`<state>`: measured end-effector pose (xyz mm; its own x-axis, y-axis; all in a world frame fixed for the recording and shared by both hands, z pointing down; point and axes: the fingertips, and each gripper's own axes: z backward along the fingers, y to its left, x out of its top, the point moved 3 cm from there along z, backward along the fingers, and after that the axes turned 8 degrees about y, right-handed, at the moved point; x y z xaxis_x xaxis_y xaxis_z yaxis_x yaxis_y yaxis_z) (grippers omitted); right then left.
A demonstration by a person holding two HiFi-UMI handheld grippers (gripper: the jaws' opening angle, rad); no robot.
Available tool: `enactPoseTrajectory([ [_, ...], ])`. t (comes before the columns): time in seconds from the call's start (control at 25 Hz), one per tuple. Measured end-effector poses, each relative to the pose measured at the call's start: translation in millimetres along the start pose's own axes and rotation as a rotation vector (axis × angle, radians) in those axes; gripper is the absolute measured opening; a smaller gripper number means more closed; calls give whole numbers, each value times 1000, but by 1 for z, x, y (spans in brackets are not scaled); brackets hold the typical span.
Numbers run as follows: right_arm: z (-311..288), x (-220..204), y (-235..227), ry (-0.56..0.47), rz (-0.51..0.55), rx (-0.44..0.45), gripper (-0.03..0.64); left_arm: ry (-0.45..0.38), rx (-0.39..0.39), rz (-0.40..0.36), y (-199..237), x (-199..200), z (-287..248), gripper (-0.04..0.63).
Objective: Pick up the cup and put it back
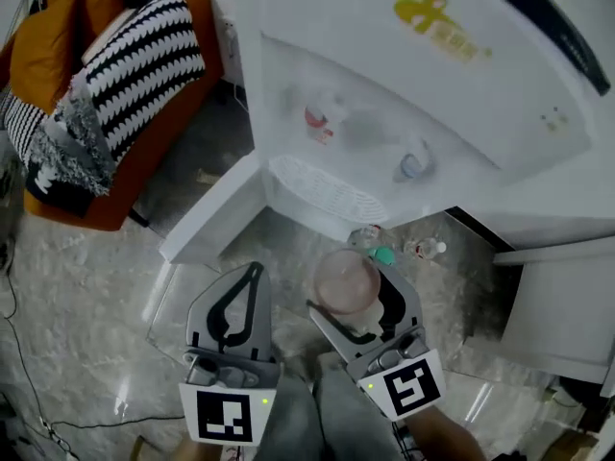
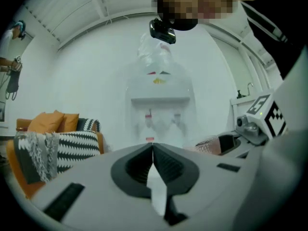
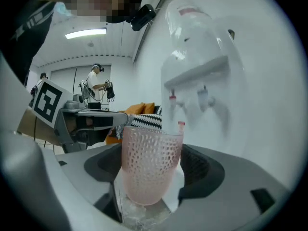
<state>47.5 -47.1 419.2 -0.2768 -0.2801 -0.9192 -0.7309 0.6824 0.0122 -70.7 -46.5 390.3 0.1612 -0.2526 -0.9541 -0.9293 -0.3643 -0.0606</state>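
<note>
glare washes out the taps on the water dispenser (image 1: pixel 404 75). right gripper (image 1: pixel 352 294), near level, pinches the upright pink cup (image 3: pixel 150 165); left gripper (image 1: pixel 254 271) beside it, jaws pressed together on nothing.

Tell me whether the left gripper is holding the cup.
No, the left gripper has its jaws closed together on nothing in its own view, while the pink cup sits clamped in the right gripper.
</note>
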Motion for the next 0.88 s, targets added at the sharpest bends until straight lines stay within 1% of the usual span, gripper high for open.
enactPoseTrajectory([
  [0.16, 37, 93, 12, -25, 16, -14, 379, -1, 16, 60, 6, 84, 34, 12],
  [0.28, 79, 170, 15, -25, 15, -14, 379, -50, 25, 122, 3, 168, 74, 12],
  [0.32, 94, 196, 15, -25, 3, -13, 379, -57, 15, 128, 1, 197, 87, 12],
  [0.4, 120, 250, 13, -45, -20, -13, 379, -27, -5, 113, -6, 249, 104, 14],
  [0.44, 131, 275, 11, -66, -27, -14, 379, -13, -5, 103, -8, 272, 110, 12],
  [0.52, 155, 320, 8, -112, -24, -10, 379, -22, 3, 105, -15, 313, 122, 14],
  [0.56, 170, 337, 8, -123, -18, -5, 379, -23, 6, 116, -20, 330, 130, 12],
  [0.68, 213, 370, 5, -126, -24, -2, 379, 25, 12, 141, -37, 359, 155, 12],
  [0.8, 239, 394, -4, -154, 6, 8, 379, -34, 14, 191, -52, 386, 162, 12],
  [0.88, 250, 402, -5, -154, 40, 29, 379, -55, 31, 218, -61, 399, 162, 12],
])
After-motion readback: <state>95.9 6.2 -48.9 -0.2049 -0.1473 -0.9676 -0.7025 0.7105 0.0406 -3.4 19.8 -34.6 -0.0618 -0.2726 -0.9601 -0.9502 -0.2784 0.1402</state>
